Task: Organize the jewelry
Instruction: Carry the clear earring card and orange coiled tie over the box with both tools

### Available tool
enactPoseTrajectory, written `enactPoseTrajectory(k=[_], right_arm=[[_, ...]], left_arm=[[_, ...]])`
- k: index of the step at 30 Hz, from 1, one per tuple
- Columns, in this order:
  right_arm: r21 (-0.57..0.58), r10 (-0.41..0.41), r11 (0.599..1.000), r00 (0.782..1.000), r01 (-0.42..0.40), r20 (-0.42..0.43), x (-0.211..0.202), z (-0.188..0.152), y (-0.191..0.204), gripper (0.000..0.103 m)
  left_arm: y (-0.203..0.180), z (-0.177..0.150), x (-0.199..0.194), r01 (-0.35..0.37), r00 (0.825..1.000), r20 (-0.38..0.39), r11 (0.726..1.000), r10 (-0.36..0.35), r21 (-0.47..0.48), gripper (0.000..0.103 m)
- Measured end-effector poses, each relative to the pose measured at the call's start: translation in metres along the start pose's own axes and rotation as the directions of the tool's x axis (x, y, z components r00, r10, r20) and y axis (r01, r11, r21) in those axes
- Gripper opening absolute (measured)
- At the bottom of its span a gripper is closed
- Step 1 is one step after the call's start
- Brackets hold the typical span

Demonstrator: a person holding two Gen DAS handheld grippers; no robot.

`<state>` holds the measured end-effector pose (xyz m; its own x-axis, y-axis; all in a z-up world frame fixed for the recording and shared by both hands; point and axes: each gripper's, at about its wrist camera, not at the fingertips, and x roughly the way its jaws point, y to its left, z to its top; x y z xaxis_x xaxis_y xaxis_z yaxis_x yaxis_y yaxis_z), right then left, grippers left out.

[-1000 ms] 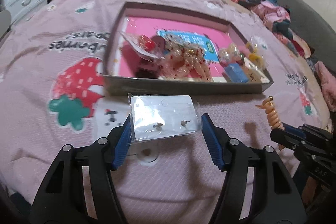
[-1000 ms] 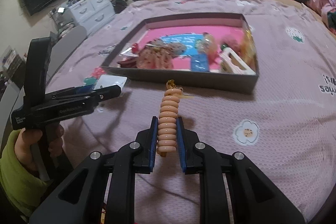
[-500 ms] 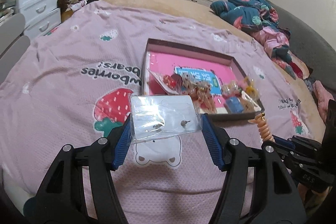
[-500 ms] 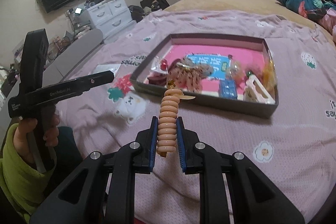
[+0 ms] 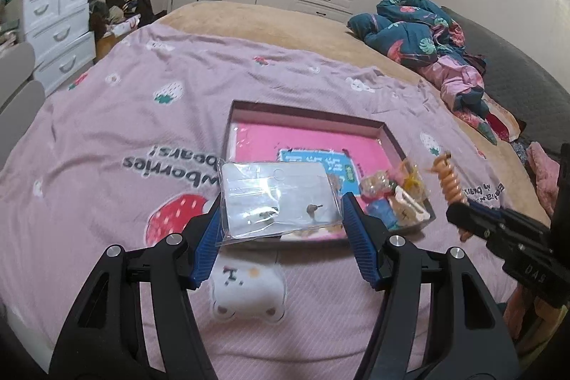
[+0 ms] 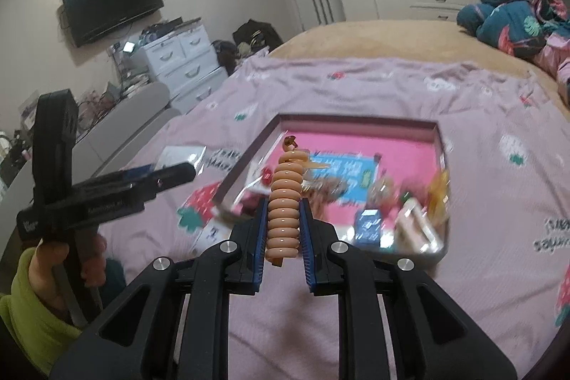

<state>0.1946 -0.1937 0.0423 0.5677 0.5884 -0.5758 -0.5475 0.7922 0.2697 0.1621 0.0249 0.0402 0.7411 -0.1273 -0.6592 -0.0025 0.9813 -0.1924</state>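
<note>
A clear plastic bag [image 5: 279,198] with a white card and small earrings inside is pinched by its side edges between the blue pads of the left claw [image 5: 281,219]. The bag is held in the air above the near edge of a shallow box [image 5: 306,116] that lies on the bed [image 5: 117,116]. The same bag is seen in the right wrist view just beyond the left claw [image 6: 171,171], which is gripped by a hand [image 6: 64,262] in a green sleeve.

A peach spiral hair tie [image 6: 285,205] is pinched upright between the pads of the right claw [image 6: 283,227], also in the air, over the near left corner of the box [image 6: 356,121]. In the left wrist view the hair tie [image 5: 450,182] is seen sticking up from the right claw [image 5: 463,212] beside the right edge of the box.

The box has a pink floor, and small packets and trinkets are heaped along its near edge. The bed is covered by a pink strawberry-print blanket.
</note>
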Motion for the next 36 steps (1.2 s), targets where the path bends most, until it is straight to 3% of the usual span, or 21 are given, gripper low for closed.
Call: enactPoseTrajectory(k=[8, 13, 23, 36], right_arm=[[0.052, -0.023, 0.998, 0.997, 0.019, 0.076, -0.006, 0.036, -0.032, 0.017], [0.093, -0.049, 0.995, 0.995, 0.041, 0.089, -0.004, 0.037, -0.058, 0.017], [0.15, -0.112, 0.983, 0.994, 0.109, 0.009, 0.023, 0.016, -0.101, 0.017], [0.172, -0.082, 0.98, 0.99, 0.101, -0.114, 0.072, -0.008, -0.109, 0.017]], left_arm=[[-0.027, 0.017, 0.019, 0.011, 1.0, -0.007, 0.999, -0.011, 0.043, 0.055], [-0.038, 0.019, 0.037, 0.015, 0.999, -0.035, 0.998, -0.013, 0.061, 0.055], [-0.059, 0.009, 0.089, 0.032, 0.992, -0.124, 0.996, -0.021, 0.089, 0.055], [-0.058, -0.014, 0.127, 0.022, 0.979, -0.204, 0.993, 0.002, 0.112, 0.055]])
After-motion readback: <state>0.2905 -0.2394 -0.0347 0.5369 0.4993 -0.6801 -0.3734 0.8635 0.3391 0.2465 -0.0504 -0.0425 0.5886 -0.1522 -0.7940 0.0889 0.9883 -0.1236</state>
